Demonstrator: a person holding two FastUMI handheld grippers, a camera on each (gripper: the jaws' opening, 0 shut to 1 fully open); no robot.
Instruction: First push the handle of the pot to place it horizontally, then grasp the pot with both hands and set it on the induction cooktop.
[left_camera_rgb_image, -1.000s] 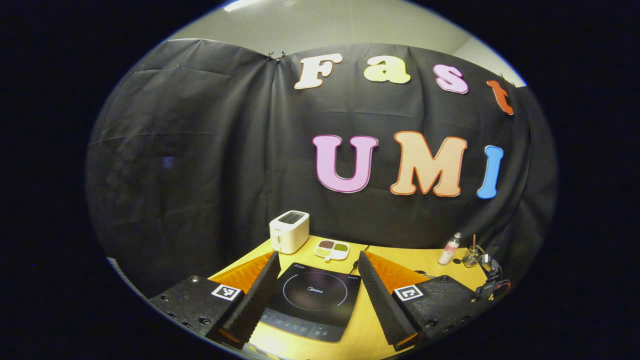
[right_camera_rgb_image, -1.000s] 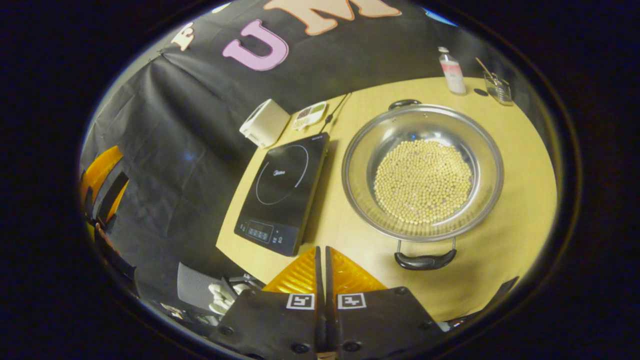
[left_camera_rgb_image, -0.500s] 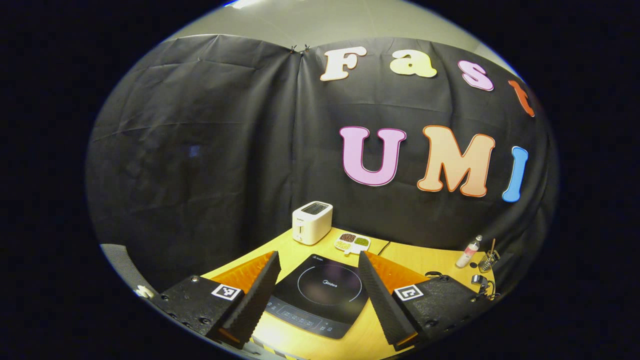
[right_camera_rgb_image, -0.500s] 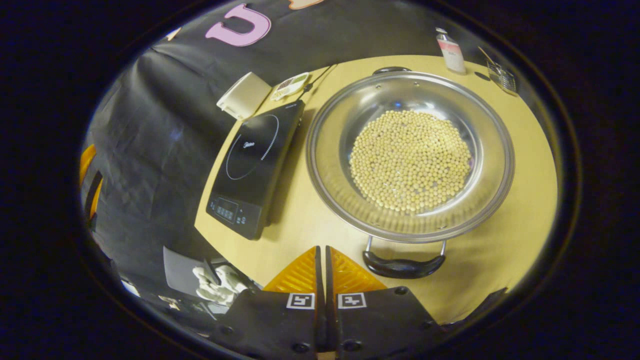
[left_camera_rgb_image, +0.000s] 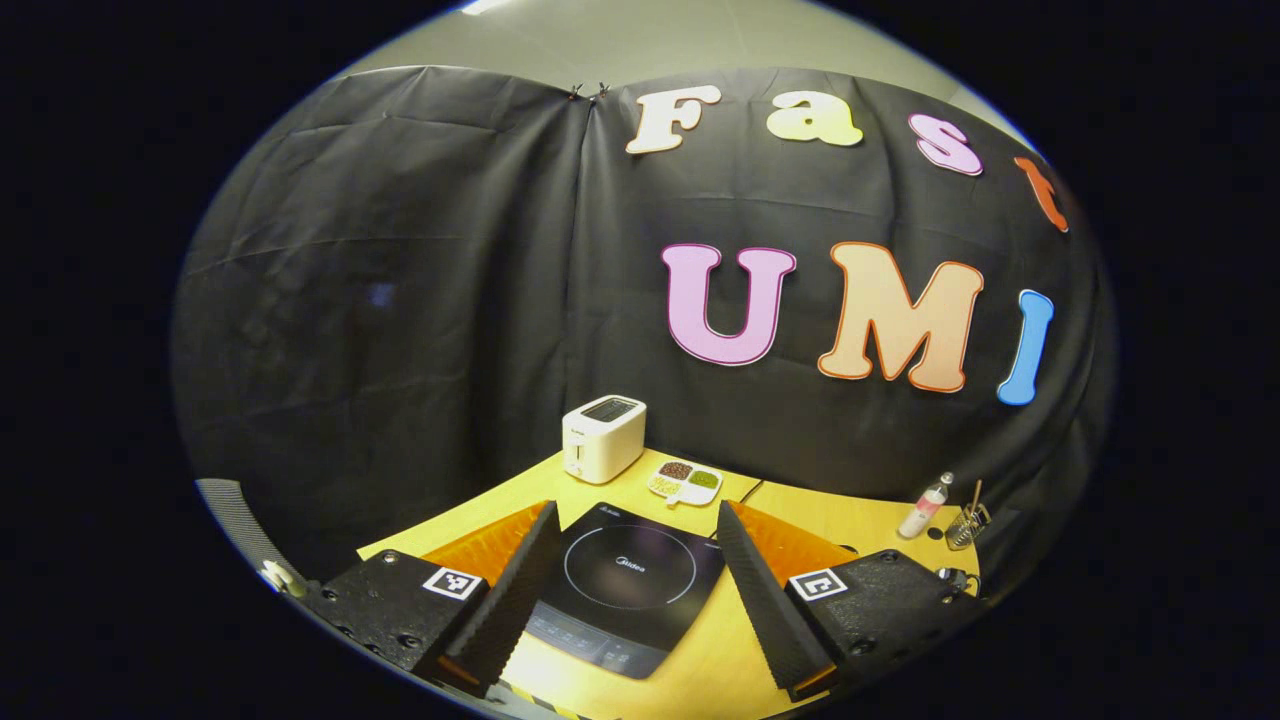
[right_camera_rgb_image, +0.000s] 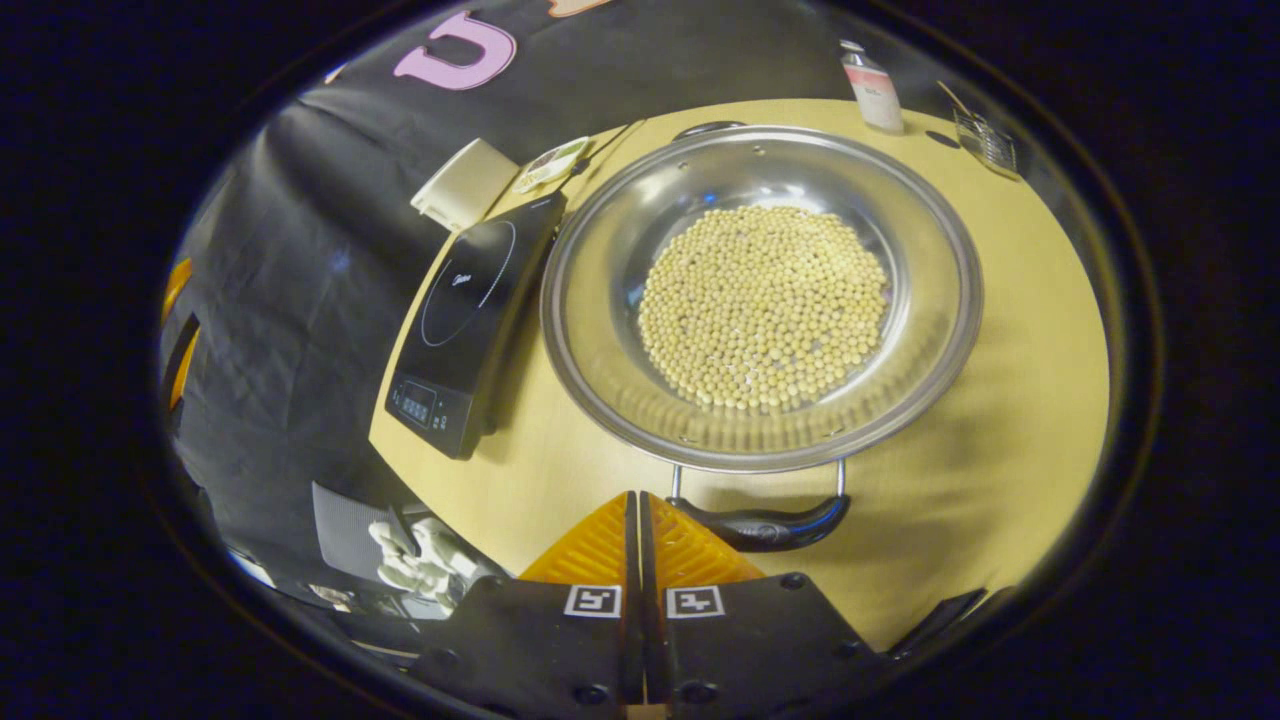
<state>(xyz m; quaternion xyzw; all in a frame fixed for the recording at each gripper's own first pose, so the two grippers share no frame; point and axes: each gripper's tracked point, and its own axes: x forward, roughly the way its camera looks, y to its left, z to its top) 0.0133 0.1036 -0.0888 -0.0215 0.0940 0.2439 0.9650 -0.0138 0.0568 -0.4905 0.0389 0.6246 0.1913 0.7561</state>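
Basically, the pot's near handle (right_camera_rgb_image: 760, 525) was seen just ahead-right of the closed right tool (right_camera_rgb_image: 638, 500), lying crosswise; the open left tool (left_camera_rgb_image: 630, 520) was held over the cooktop (left_camera_rgb_image: 625, 580).

At the back of the yellow table (left_camera_rgb_image: 860, 520) we see a white toaster (left_camera_rgb_image: 603, 437) standing against the wall, and just beside it a small white divided dish (left_camera_rgb_image: 686, 482) holding portions of dark red, green and pale grains. Toward the far right corner of the table we find a small bottle with a pink label (left_camera_rgb_image: 925, 506) and, near it, a clear glass (left_camera_rgb_image: 966, 526) with a thin stick leaning in it.
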